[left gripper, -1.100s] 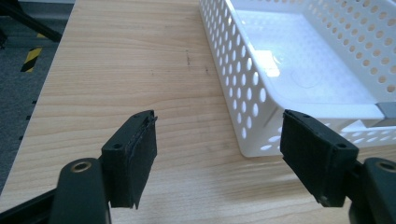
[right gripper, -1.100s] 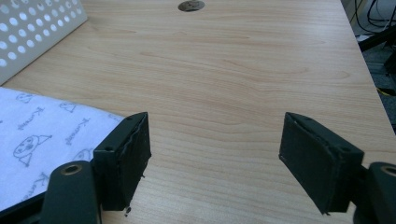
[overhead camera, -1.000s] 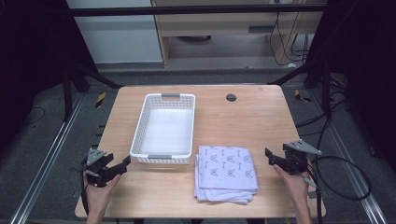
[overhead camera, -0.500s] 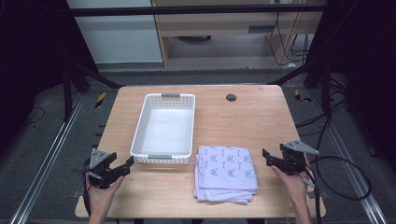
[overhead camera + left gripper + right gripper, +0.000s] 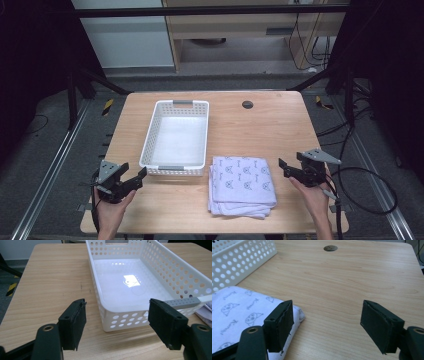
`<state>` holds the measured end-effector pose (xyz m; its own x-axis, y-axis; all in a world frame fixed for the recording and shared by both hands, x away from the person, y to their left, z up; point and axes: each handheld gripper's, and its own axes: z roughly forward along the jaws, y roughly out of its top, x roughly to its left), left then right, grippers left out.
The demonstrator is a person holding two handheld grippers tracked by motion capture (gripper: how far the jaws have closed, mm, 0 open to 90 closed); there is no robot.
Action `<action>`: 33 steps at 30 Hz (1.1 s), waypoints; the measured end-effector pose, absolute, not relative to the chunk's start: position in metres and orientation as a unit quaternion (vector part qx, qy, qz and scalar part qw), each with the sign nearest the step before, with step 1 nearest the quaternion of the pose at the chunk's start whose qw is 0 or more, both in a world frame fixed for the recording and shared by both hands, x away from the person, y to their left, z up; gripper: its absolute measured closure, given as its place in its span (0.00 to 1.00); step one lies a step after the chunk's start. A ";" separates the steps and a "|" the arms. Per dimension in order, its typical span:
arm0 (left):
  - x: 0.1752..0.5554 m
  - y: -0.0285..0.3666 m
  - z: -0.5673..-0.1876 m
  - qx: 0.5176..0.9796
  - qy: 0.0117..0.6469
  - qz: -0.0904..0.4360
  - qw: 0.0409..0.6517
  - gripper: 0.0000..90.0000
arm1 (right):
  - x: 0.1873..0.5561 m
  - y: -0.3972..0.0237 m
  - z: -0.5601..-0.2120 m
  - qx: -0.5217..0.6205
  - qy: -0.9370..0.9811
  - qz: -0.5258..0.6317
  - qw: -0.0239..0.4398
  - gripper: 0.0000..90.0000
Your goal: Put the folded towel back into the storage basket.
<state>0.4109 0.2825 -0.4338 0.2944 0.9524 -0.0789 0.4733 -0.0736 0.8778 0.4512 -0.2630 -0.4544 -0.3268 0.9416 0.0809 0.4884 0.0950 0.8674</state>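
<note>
A white perforated basket [image 5: 150,135] stands empty on the wooden table, left of centre. A folded stack of white cloths [image 5: 242,185] with small printed figures lies just right of the basket's near end. My left gripper [image 5: 136,179] is held low near the basket's near left corner. It is open; its jaws have just been closing a little with nothing between them. In the left gripper view the gripper [image 5: 117,315] faces the basket [image 5: 175,267]. My right gripper [image 5: 286,170] is open beside the cloths' right edge; the right gripper view has the gripper [image 5: 327,315] next to the cloths [image 5: 239,315].
The table [image 5: 260,125] has a round black grommet [image 5: 247,104] near its far edge. Cables trail on the floor to the right. Dark frame rails run along both sides of the table.
My left gripper has edged to the right, toward the basket's near corner. The right gripper has hardly moved.
</note>
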 end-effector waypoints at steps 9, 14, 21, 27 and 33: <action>0.406 0.269 -0.429 0.688 0.514 0.274 0.434 0.34 | 0.449 -0.258 -0.444 0.505 0.694 0.444 0.256 0.32; 0.406 0.261 -0.428 0.694 0.502 0.273 0.437 0.35 | 0.449 -0.256 -0.439 0.501 0.696 0.448 0.253 0.32; 0.405 0.255 -0.427 0.699 0.495 0.275 0.438 0.34 | 0.450 -0.258 -0.435 0.499 0.695 0.452 0.254 0.32; 0.407 0.248 -0.426 0.698 0.494 0.258 0.449 0.34 | 0.452 -0.258 -0.429 0.496 0.693 0.458 0.253 0.32; 0.410 0.238 -0.417 0.703 0.484 0.258 0.454 0.34 | 0.455 -0.255 -0.421 0.489 0.694 0.465 0.252 0.32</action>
